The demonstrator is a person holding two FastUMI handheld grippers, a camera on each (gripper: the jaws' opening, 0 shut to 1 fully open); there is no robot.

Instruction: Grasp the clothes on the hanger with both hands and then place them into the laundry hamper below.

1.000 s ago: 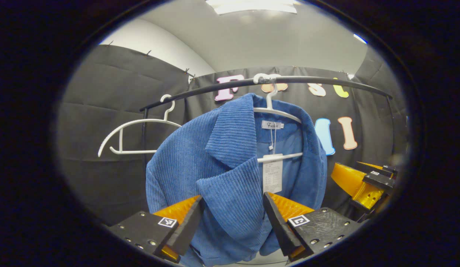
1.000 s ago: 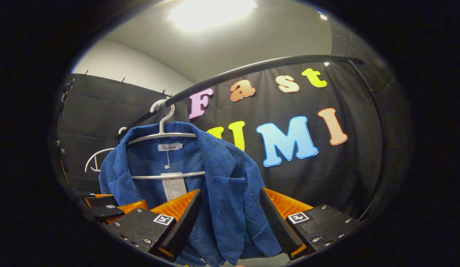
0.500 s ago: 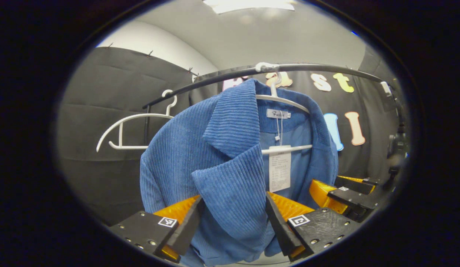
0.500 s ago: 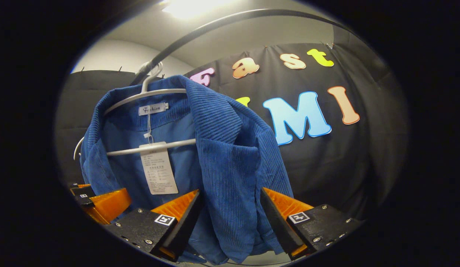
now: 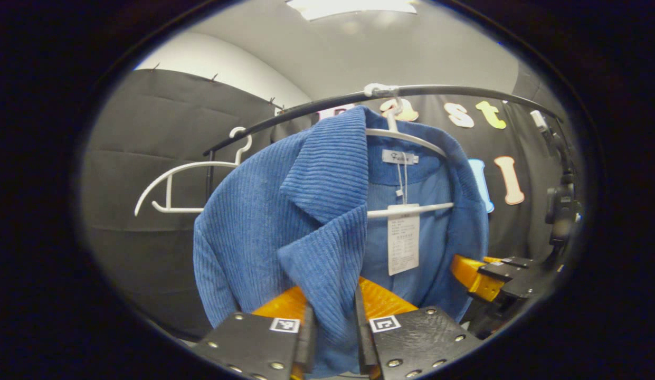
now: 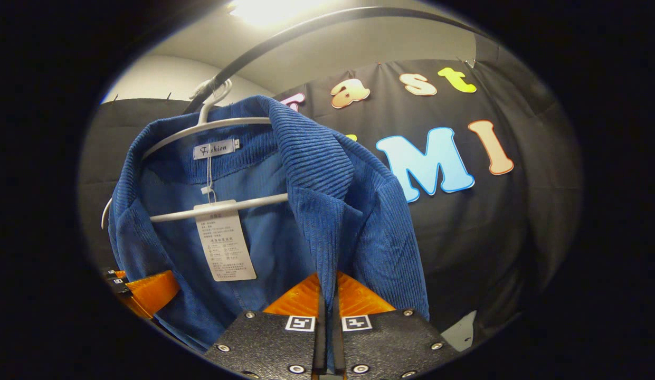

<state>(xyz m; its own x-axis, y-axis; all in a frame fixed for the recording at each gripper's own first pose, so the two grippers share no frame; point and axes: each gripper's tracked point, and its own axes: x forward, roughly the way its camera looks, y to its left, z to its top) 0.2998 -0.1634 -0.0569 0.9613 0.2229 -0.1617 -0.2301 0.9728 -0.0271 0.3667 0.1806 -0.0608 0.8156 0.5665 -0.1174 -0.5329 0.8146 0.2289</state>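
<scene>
Left tool (image 5: 332, 338), right tool (image 6: 327, 322): black screwed plates, square black-white markers.

Jacket (image 5: 285, 211) hangs on its hanger (image 5: 406, 138) from the rail (image 5: 464, 95), right ahead of the left gripper (image 5: 332, 327); spare hanger (image 5: 174, 182) up-left, right gripper (image 5: 491, 272) off right.

Recording booth: black cloth walls (image 5: 148, 132), clothes rail (image 5: 464, 94), ceiling light (image 6: 264, 10).

Rail (image 5: 464, 95) sits right above my jacket (image 5: 264, 211); empty hanger (image 5: 174, 184) crowds the left, open room between them.
</scene>
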